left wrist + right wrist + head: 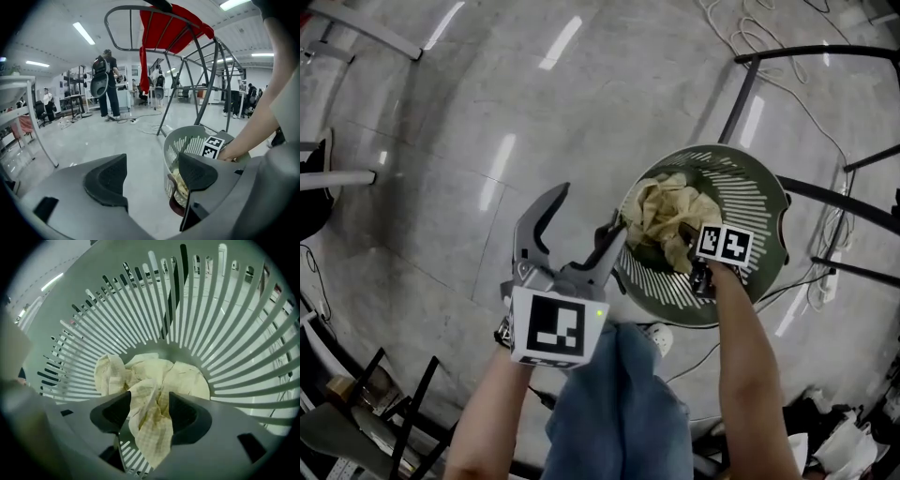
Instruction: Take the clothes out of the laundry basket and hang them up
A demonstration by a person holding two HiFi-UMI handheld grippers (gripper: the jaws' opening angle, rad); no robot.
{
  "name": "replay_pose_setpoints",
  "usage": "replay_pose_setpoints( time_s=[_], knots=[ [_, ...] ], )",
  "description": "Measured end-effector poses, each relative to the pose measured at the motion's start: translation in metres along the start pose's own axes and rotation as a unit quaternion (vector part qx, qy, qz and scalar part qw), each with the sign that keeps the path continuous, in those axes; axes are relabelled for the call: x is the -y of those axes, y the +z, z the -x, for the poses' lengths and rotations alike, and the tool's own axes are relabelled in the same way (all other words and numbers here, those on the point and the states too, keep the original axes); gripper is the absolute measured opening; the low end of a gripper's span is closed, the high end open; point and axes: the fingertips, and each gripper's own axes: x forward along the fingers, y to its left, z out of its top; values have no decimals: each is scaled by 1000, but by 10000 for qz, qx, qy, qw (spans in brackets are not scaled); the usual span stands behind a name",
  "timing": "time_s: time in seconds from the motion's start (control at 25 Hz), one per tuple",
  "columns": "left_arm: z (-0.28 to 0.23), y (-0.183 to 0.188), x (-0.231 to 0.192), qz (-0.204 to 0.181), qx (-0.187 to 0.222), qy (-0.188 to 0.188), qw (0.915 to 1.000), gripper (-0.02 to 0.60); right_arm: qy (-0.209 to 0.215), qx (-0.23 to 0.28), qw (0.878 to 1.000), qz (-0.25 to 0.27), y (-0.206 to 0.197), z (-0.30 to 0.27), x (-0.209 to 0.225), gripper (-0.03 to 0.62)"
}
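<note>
A round grey-green slatted laundry basket [769, 192] stands on the pale floor, with a crumpled cream checked cloth [661, 216] inside it. My right gripper [700, 274] reaches steeply down into the basket. In the right gripper view its jaws [149, 411] stand apart with a fold of the cream cloth [154, 376] filling the gap between them. My left gripper [591, 211] hovers open and empty just left of the basket. In the left gripper view its jaws [152, 180] frame the basket [185, 140]. A red garment [159, 33] hangs on the metal drying rack [206, 70] beyond.
Black rack legs [787, 56] stand behind and right of the basket, with cables and a power strip [825, 281] on the floor. My jeans leg [619, 412] is near the basket. A person [110, 84] stands far back; a white table [18, 89] is at left.
</note>
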Motion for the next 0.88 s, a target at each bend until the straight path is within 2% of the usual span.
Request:
replay_pose_setpoints(
  time_s=[0.08, 0.12, 0.16, 0.4, 0.64, 0.88],
  knots=[
    [-3, -8, -4, -11, -81, 35, 10000, 342, -90, 27, 9999, 42, 0, -7, 1, 244],
    [-3, -11, -6, 1, -127, 61, 9999, 342, -154, 6, 9998, 111, -1, -6, 1, 111],
    [-2, -13, -7, 27, -168, 80, 9998, 342, -176, -15, 9996, 197, -2, -4, -1, 5],
    [21, 1, 3, 165, -299, 10, 9994, 341, 119, -92, 9963, 847, 0, 38, -31, 3],
    [46, 31, 16, 191, -273, -59, 9994, 339, 231, -120, 9936, 1096, 3, 88, -51, 3],
    [66, 53, 28, 217, -309, -80, 9993, 339, 173, -100, 9896, 1423, 5, 140, -58, 3]
  ],
)
